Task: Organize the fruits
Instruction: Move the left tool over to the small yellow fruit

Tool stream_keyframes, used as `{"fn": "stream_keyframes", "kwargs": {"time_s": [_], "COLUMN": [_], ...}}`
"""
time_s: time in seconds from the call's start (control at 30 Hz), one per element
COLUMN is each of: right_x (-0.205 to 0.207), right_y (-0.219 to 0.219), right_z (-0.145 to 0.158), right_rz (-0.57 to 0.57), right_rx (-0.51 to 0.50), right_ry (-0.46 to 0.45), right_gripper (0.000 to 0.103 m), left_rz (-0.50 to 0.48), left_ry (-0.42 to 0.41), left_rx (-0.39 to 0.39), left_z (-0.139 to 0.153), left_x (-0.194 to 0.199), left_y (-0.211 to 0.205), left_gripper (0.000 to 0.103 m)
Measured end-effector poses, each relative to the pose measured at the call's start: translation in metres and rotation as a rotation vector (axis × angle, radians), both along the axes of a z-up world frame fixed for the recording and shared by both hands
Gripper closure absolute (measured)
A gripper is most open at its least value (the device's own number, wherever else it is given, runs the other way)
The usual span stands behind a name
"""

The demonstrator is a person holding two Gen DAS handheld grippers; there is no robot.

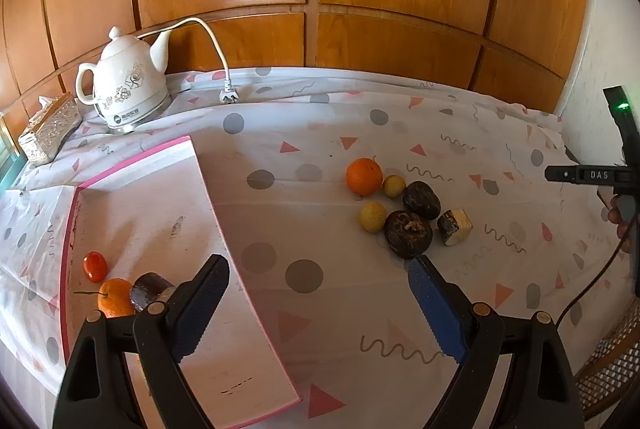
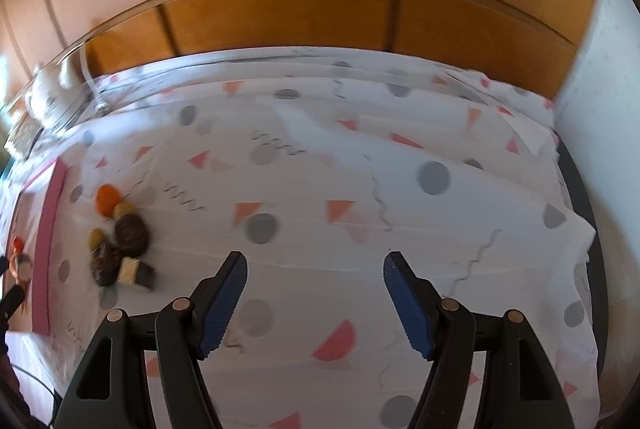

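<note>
While your left tool (image 1: 316, 265) hangs with its jaws spread and empty over the table (image 1: 460, 149), the only writing you can read is "DAS" on the black device (image 1: 592, 174) far to its right; the dark mark on the white kettle (image 1: 128, 81) is too small to make out. Ahead and right of that tool lies the fruit cluster: an orange (image 1: 364, 176), two small yellow fruits (image 1: 373, 216), two dark brown fruits (image 1: 408, 234) and a cut wedge (image 1: 455, 227), all close together. To its left sits the pink tray (image 1: 208, 189), holding a small red fruit (image 1: 95, 266), a second orange (image 1: 114, 297) and a dark piece (image 1: 148, 289) partly hidden behind the left finger. A loose plug (image 1: 229, 95) and a silver box (image 1: 48, 129) lie far ahead-left. Your right tool (image 2: 315, 261) is also spread and empty, with the blurred fruit (image 2: 120, 233) far to its left.
</note>
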State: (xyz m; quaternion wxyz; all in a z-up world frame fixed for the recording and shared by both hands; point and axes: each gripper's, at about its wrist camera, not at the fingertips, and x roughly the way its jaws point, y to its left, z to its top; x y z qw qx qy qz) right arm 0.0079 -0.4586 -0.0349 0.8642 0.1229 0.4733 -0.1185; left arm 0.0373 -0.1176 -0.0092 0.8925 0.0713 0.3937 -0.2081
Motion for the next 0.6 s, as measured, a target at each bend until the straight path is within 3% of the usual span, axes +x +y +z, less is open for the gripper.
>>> {"fn": "stream_keyframes", "kwargs": {"time_s": [0.43,0.6], "right_x": [-0.015,-0.025], "right_y": [-0.066,-0.086], "right_z": [-0.014,-0.012], "right_rz": [-0.272,-0.375], "right_rx": [0.036,0.051], "right_ry": [0.048,0.044], "right_gripper": [0.031,0.031], "left_rz": [-0.01,-0.009], "left_ry": [0.027,0.042], "left_rx": [0.014,0.01], "left_z": [-0.008,-0.009], "left_x": [0.008,0.016], "left_y": [-0.013,-0.018], "left_gripper": [0.012,0.021]}}
